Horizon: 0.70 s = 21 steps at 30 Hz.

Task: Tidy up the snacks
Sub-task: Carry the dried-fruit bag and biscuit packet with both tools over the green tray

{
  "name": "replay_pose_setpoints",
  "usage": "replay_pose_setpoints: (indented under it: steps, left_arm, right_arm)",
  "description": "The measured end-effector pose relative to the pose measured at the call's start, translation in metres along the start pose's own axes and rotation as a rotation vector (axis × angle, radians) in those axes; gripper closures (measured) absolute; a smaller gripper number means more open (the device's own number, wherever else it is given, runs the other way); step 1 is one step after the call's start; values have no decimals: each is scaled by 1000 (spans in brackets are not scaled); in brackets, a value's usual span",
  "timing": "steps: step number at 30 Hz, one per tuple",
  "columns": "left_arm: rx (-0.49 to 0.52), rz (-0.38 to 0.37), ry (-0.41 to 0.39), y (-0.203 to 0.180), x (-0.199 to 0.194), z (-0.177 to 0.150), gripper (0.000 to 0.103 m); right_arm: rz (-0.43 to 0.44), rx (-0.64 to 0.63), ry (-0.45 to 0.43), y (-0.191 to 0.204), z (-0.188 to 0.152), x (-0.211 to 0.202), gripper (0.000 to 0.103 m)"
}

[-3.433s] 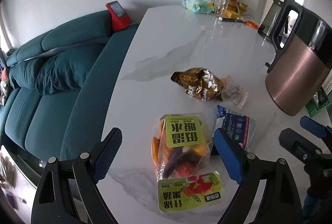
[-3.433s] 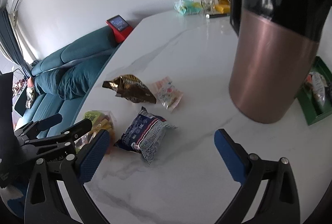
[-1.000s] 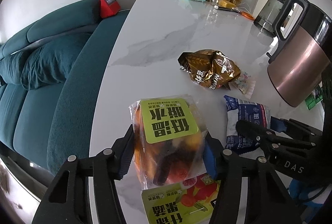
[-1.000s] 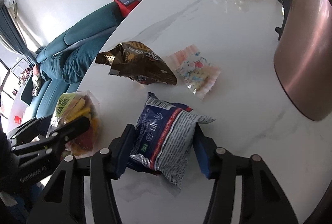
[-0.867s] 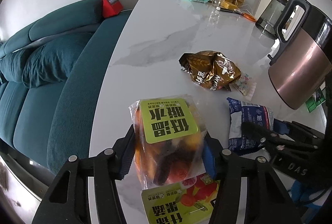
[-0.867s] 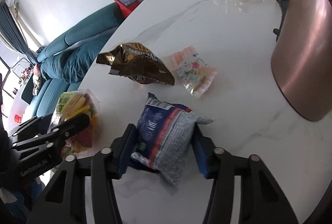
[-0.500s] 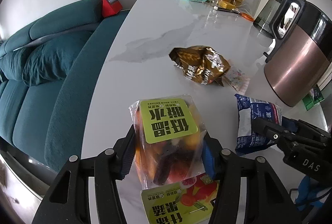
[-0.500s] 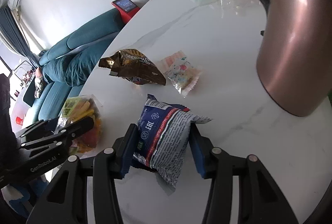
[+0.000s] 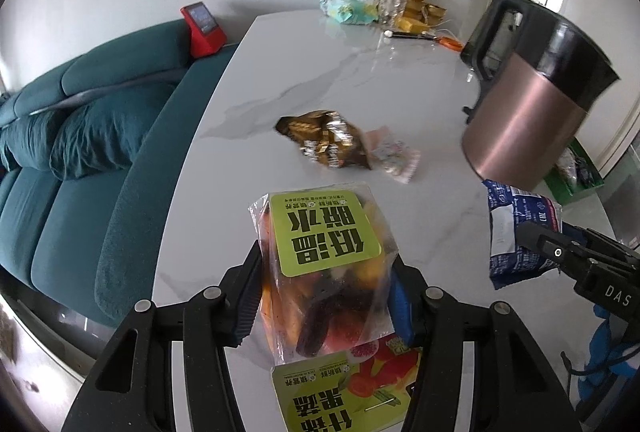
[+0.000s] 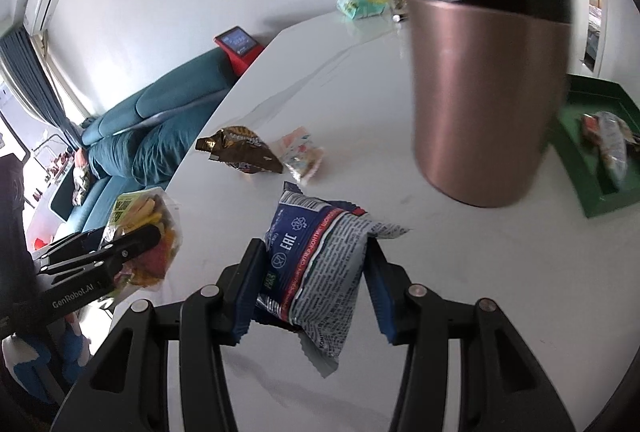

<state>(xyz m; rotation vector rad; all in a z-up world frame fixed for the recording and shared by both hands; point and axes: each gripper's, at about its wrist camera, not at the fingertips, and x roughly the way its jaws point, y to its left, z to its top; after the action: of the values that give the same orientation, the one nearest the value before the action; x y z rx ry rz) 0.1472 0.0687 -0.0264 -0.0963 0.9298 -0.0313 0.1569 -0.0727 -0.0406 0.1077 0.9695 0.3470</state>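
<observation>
My left gripper (image 9: 326,296) is shut on a clear bag of dried fruit with a green label (image 9: 324,260) and holds it above the white marble table (image 9: 320,80). My right gripper (image 10: 314,284) is shut on a blue and white snack packet (image 10: 316,256), lifted off the table. The packet also shows in the left wrist view (image 9: 516,232), and the fruit bag in the right wrist view (image 10: 148,228). A gold-brown snack bag (image 9: 324,138) and a small pink sachet (image 9: 394,154) lie on the table ahead. A green tray (image 10: 592,156) holding a wrapped snack (image 10: 610,144) sits at the right.
A tall copper and black kettle (image 10: 480,72) stands close in front of my right gripper, between it and the tray. A teal sofa (image 9: 80,152) runs along the table's left edge. Cups, a pen and a green packet (image 9: 348,8) crowd the far end.
Both grippers closed on their snacks and lifted them. They have since moved right, toward the kettle and the green tray, which now shows more in the right wrist view.
</observation>
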Motion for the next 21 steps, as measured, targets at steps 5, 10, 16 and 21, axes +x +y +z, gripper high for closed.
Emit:
replay_pose_setpoints:
  steps: [5,10,16,21]
  left_arm:
    - [27,-10,-15,-29,-23,-9,54]
    - [34,-9,-44,-59,-47,-13,54]
    - [40,-3,-79,-94,-70,-14,54]
    - [49,-12,-100,-131,-82,-13,54]
  right_arm:
    - [-11,16,-27,-27,-10,-37,71]
    - [-35,20,-60,-58,-18,-80,71]
    - [-67,18,-102,-101,-25,-130,71]
    - [-100,29,-144,-144,-23,-164,71]
